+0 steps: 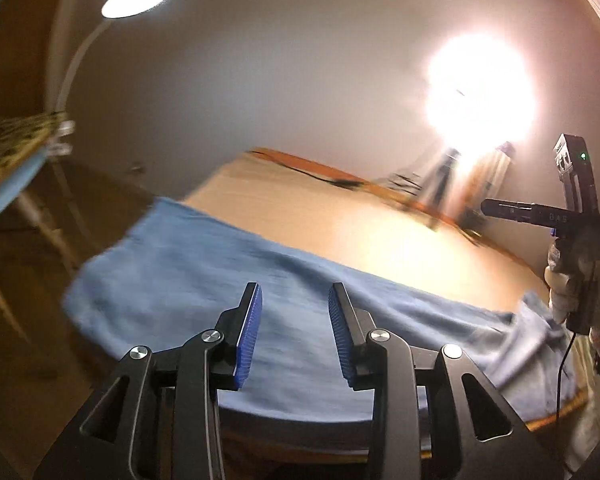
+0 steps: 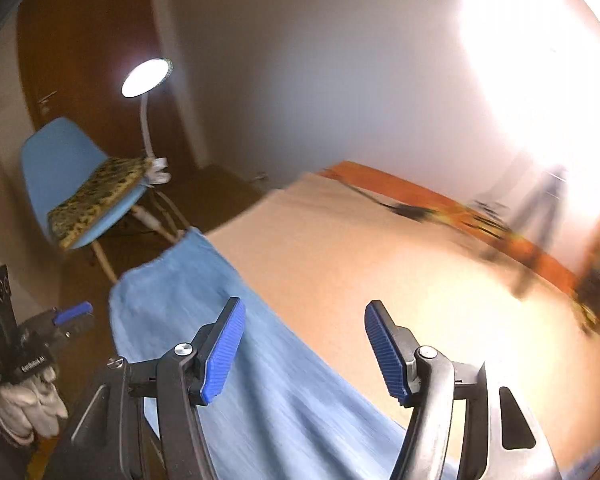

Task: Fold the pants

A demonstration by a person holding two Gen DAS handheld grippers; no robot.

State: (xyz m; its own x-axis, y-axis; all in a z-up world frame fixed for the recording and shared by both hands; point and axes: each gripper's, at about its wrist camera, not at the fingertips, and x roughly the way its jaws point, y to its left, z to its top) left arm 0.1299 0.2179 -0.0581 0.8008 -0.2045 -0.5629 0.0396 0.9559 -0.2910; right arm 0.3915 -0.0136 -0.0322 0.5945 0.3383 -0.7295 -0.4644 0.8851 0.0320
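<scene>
Light blue pants [image 1: 228,280] lie spread along the near edge of a tan table [image 1: 340,216]; in the right wrist view the pants [image 2: 228,340] run from the table's left corner toward the bottom. My left gripper [image 1: 295,300] hovers above the cloth, its blue pads apart with nothing between them. Above the pants' near part, my right gripper [image 2: 305,320] is open wide and empty. The right gripper's body also shows at the right edge of the left wrist view, held by a gloved hand [image 1: 568,284]. Both views are blurred.
A blue chair [image 2: 60,168] with a patterned cushion [image 2: 100,196] stands left of the table, beside a lit floor lamp [image 2: 146,78]. A tripod [image 1: 440,184] and a dark cable [image 2: 404,210] sit at the table's far edge under a glaring light [image 1: 480,88].
</scene>
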